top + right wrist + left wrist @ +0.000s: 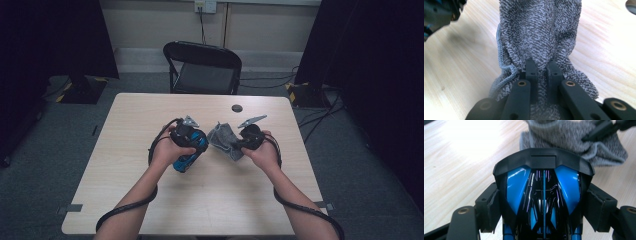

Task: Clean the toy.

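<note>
On the pale wood-grain table [125, 165], the left hand [167, 150] holds the left gripper [189, 145] just left of centre. Its jaws stand wide and clamp a toy car [543, 192] by its flanks. The car is glossy, with bright blue curved panels, a black centre and a matt black arched spoiler at the far end; in the high view it lies slanted under the hand.

Just right of it, touching or nearly so, lies a grey cloth [222, 137]. It is terry, looped and nubbly, bunched into soft folds, with a stitched hem cord curling down one edge.

The right gripper [541, 67] pinches a gathered fold of the cloth, its two flat black jaws pressed nearly together; the right hand [265, 152] grips it from behind.

Farther back sits a small dark round disc [237, 108]; beyond the table stands a black folding chair [205, 67].
</note>
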{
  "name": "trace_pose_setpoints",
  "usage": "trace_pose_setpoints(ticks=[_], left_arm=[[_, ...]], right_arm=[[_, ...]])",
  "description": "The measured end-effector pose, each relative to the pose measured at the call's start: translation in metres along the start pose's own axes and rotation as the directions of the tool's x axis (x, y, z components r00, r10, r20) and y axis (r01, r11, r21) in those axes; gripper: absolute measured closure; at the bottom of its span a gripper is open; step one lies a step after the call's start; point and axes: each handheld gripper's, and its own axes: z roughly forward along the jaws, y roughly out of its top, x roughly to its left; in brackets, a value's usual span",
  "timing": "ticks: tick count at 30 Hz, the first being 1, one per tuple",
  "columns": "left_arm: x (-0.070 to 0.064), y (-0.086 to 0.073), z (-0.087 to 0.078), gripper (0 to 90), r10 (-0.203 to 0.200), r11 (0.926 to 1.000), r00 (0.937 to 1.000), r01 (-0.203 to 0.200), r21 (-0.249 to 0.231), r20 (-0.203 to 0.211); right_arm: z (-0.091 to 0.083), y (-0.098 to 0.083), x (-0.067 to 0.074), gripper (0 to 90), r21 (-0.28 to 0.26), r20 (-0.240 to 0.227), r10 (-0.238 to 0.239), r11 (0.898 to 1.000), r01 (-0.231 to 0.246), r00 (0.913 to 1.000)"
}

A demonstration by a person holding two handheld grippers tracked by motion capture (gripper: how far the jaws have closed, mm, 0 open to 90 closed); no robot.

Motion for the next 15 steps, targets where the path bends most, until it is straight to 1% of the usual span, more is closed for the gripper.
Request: trace_pose_setpoints(ticks=[3,5,7,8,10,15], left_arm=[[-0.001,-0.003,0.002,25.5,0.000,0.9999,1.0000,0.000,0.016,0.006],[-0.002,-0.005,0.004,25.5,0.004,0.9998,1.0000,-0.004,0.022,0.003],[-0.002,-0.007,0.006,25.5,0.007,0.9995,1.0000,-0.007,0.031,0.003],[-0.003,-0.007,0.007,25.5,0.006,0.9994,0.9999,-0.006,0.034,0.010],[-0.003,-0.008,0.009,25.5,0.006,0.9992,1.0000,-0.006,0.040,0.005],[-0.005,-0.010,0.011,25.5,0.001,0.9990,0.9999,-0.001,0.045,0.016]], right_arm=[[-0.002,0.004,-0.001,83.2,-0.014,0.004,0.002,1.000,-0.002,1.0000],[-0.003,0.008,0.001,83.3,-0.024,0.001,0.001,1.000,-0.001,1.0000],[-0.005,0.013,0.003,83.3,-0.030,0.002,-0.007,1.000,0.007,1.0000],[-0.006,0.015,0.004,83.2,-0.033,-0.003,-0.010,0.999,0.010,0.9999],[-0.008,0.019,0.005,83.3,-0.038,0.001,-0.015,0.999,0.015,0.9999],[-0.011,0.028,0.009,83.2,-0.058,-0.002,-0.023,0.998,0.023,0.9997]])
